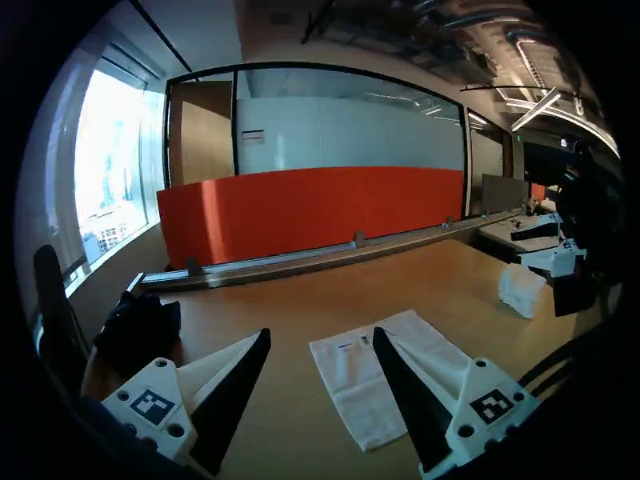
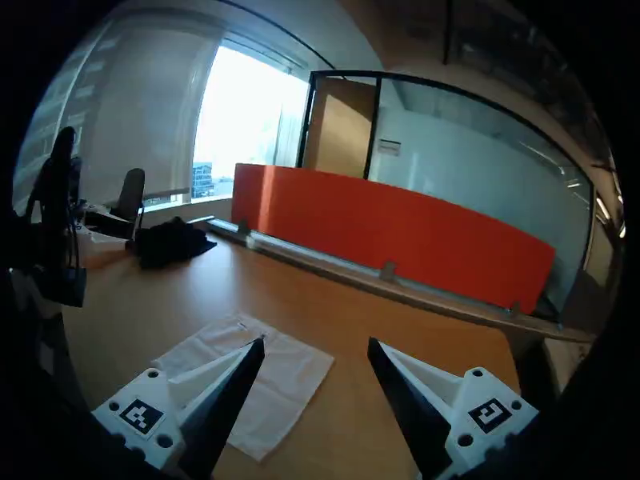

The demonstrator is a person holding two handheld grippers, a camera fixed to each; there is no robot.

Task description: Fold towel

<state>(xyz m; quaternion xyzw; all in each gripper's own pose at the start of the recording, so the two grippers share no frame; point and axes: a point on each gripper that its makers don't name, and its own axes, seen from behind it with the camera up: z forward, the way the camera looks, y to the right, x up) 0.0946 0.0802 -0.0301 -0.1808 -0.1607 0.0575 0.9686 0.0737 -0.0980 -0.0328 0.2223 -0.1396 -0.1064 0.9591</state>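
- The towel [image 1: 348, 384] lies flat and spread out on the bench [image 1: 320, 288], right in front of me. It is white, with a small tag near its far edge.
- I see no fold in it that I can be sure of. So I think the job is only at its start, and I am getting ready to grab the cloth.
- My left tool [image 1: 320, 332] is wide open and has nothing in it. One of its fingers crosses over the towel in the left gripper view, but I cannot tell if it touches the cloth.
- My right tool [image 2: 314, 342] is wide open too and holds nothing. In the right gripper view one finger is over the towel and the other is over bare bench.
- Next, I think each tool should go down to a corner at one end of the towel. They should pinch the cloth, lift it, and carry that end over to the other end.
- The cloth is thin and flat on the wood, so the fingers must get very low to catch the edge.
- Farther off on the bench are a white pile of cloth [image 1: 522, 290] on one side and a black bundle [image 1: 136, 324] on the other. Both are well apart from the towel.
- An orange screen [image 1: 312, 208] stands along the far edge of the bench.
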